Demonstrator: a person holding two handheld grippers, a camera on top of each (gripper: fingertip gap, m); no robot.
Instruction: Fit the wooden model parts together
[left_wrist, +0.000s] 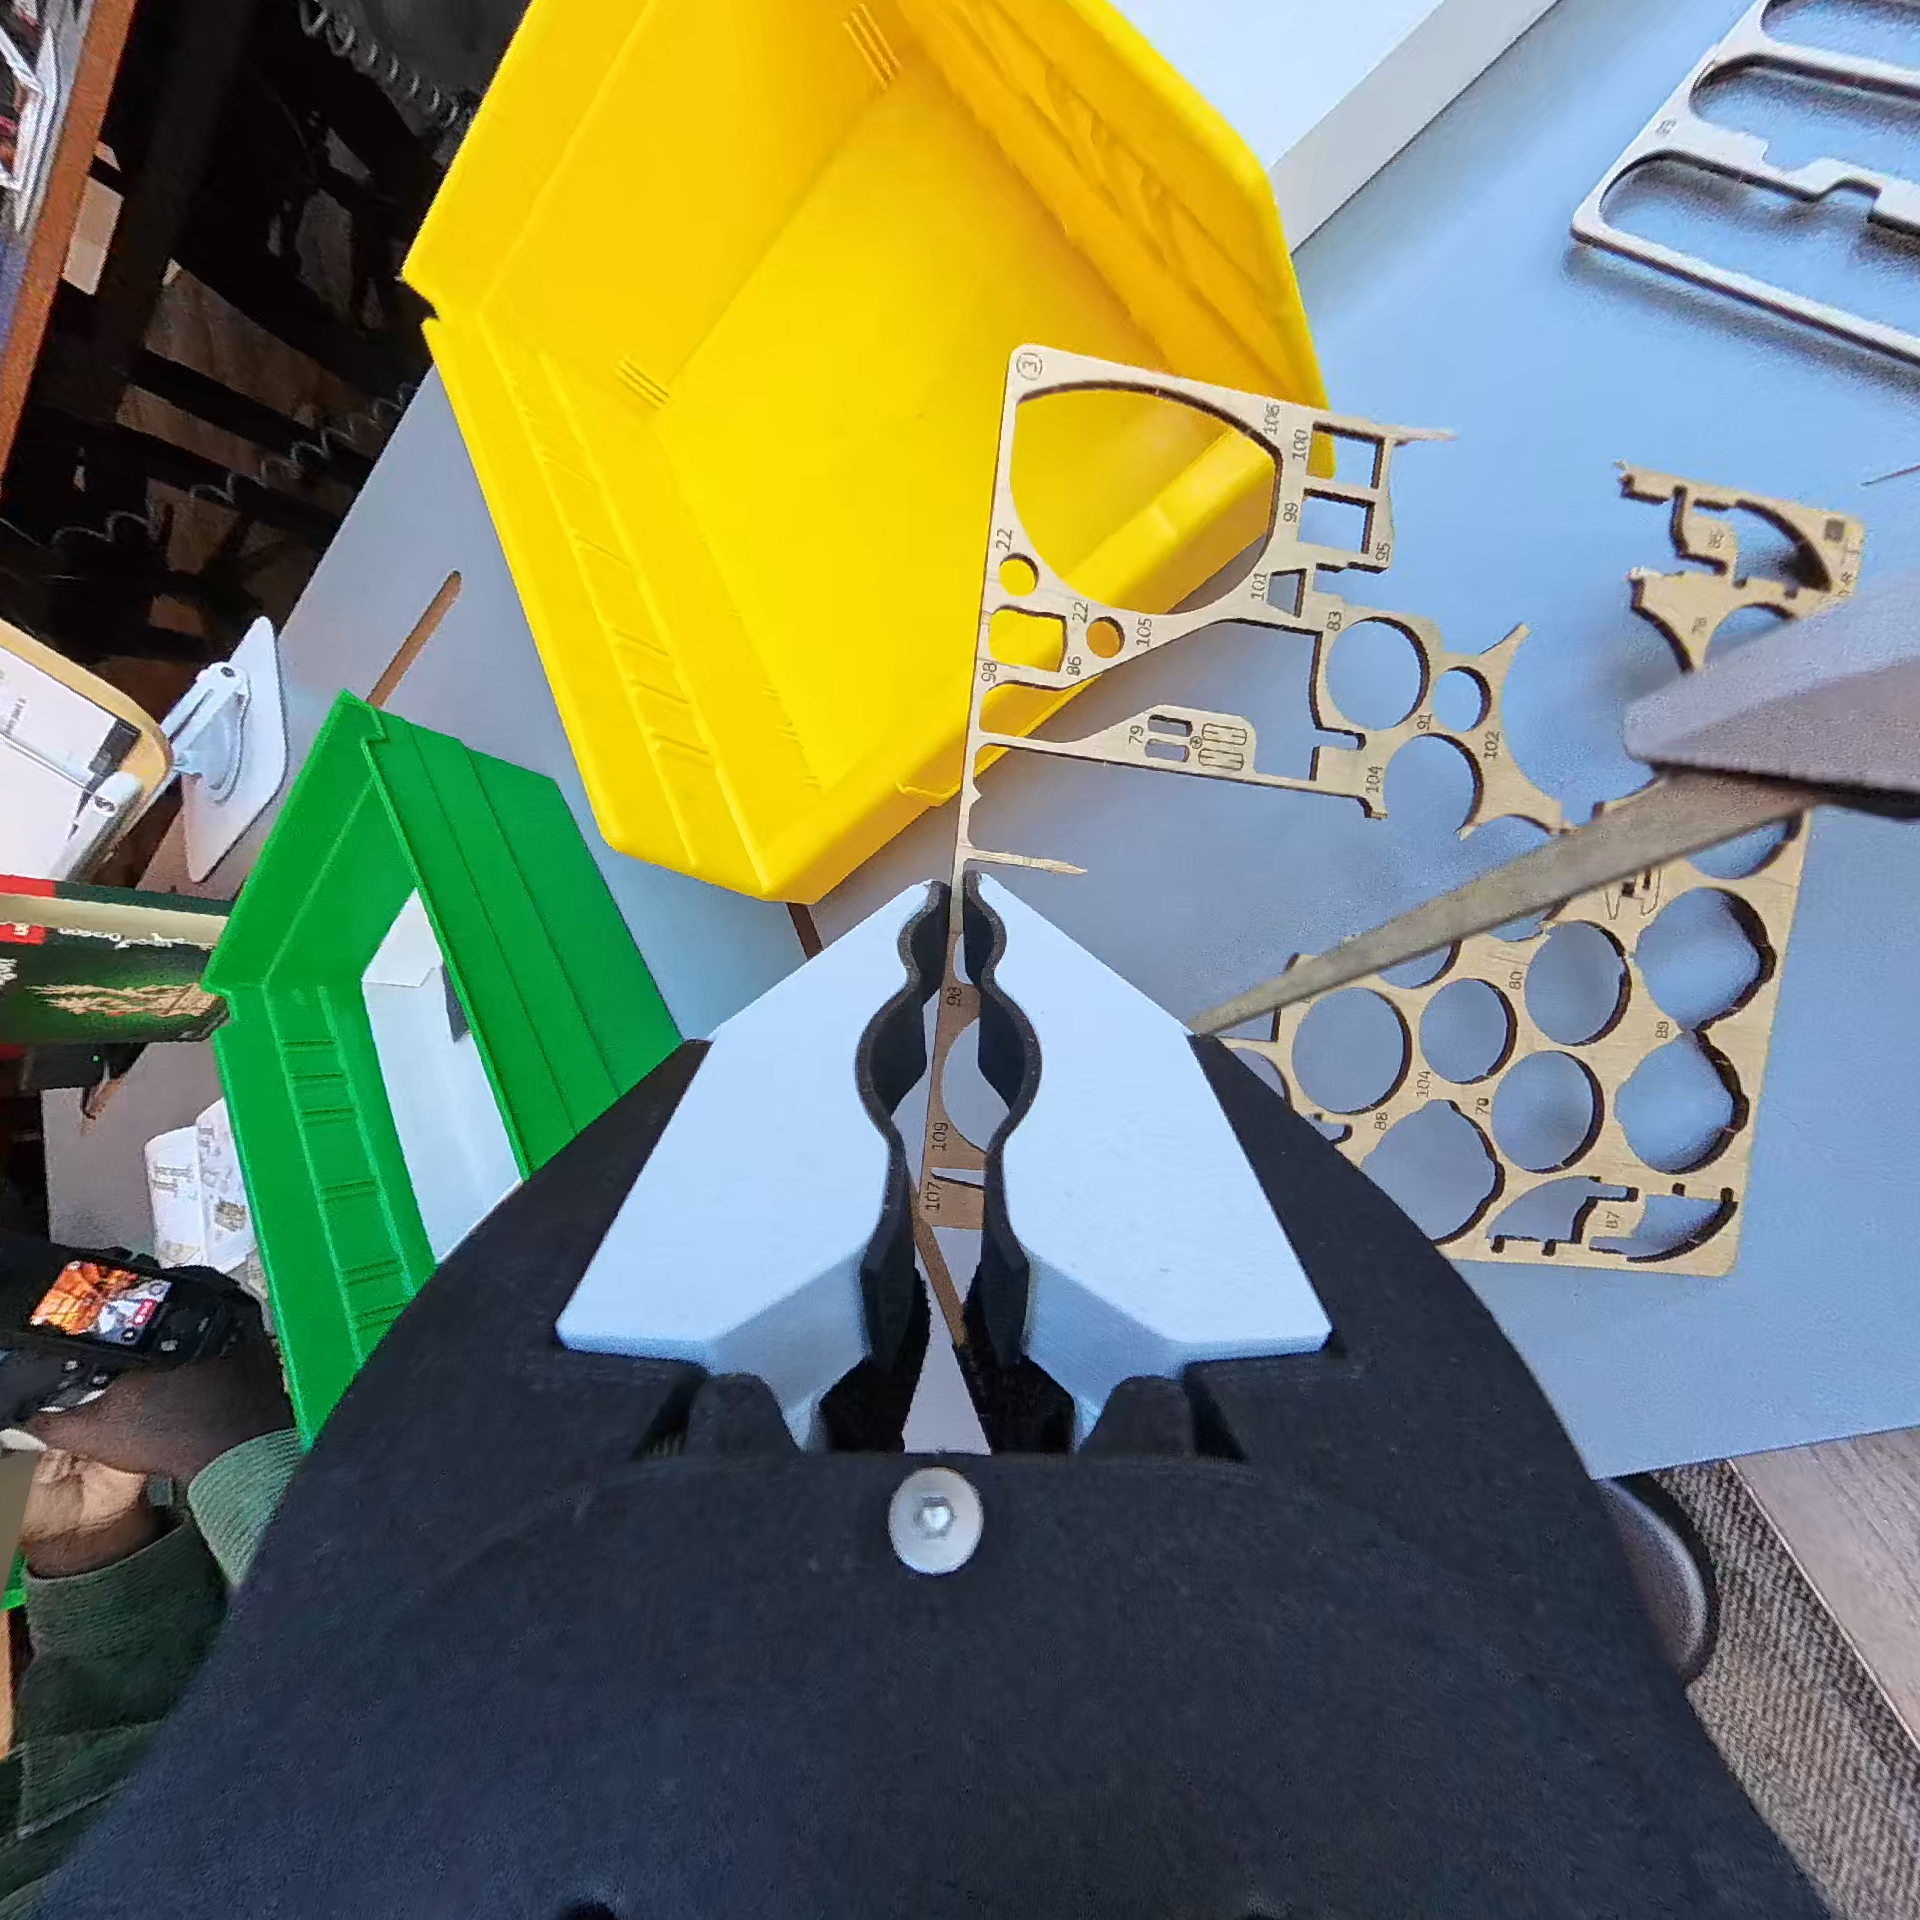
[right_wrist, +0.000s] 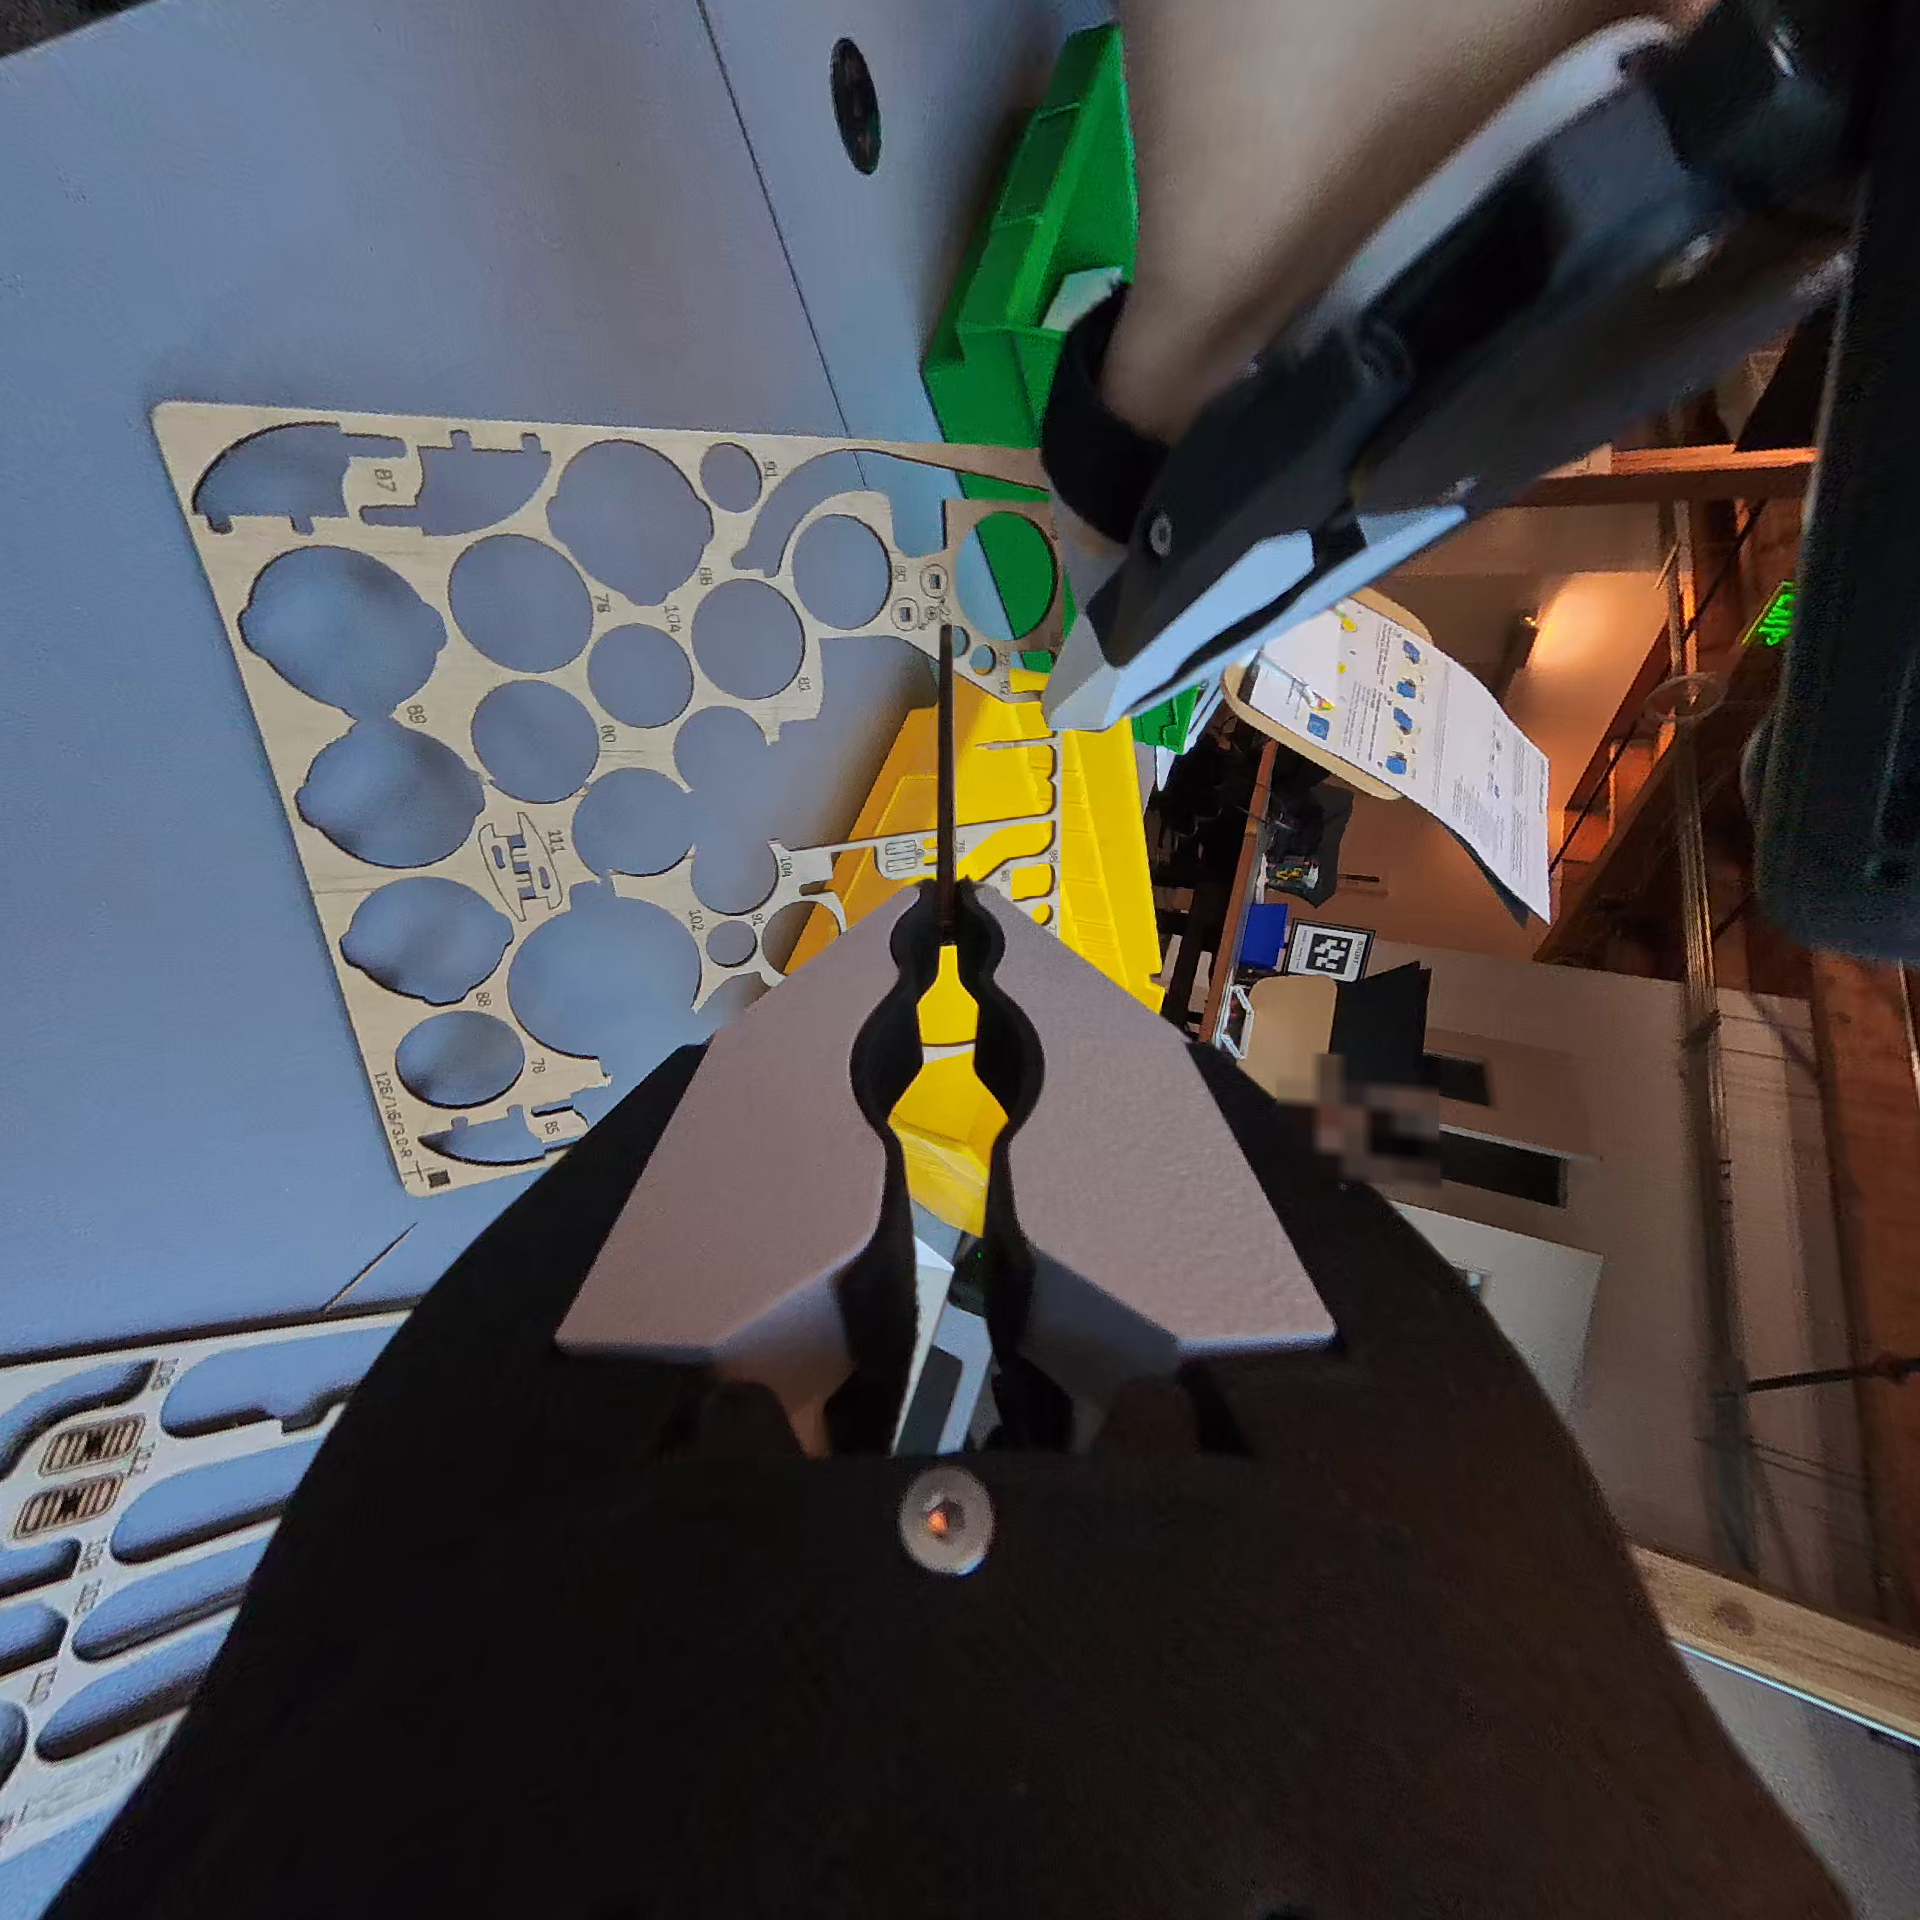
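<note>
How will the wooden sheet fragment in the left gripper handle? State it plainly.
The wooden sheet fragment is probably light and flexible: thin ply, mostly cutouts. Its narrow bridges and splintered tips look fragile. The left gripper pinches only one edge strip, so it may twist.

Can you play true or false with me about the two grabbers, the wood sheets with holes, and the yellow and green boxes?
1. The left gripper is pinching a thin wooden sheet fragment full of cut-outs. True.
2. The yellow bin is packed full of wooden pieces. False: the part of its inside that shows is bare.
3. A big wooden sheet with round holes lies flat on the grey table. True.
4. The right gripper is wide open and holds nothing. False: it is shut on a thin dark stick.
5. The green bin is beside the yellow one. True.
6. The big sheet's round holes still have their wooden discs in them. False: the table shows through them.
</note>
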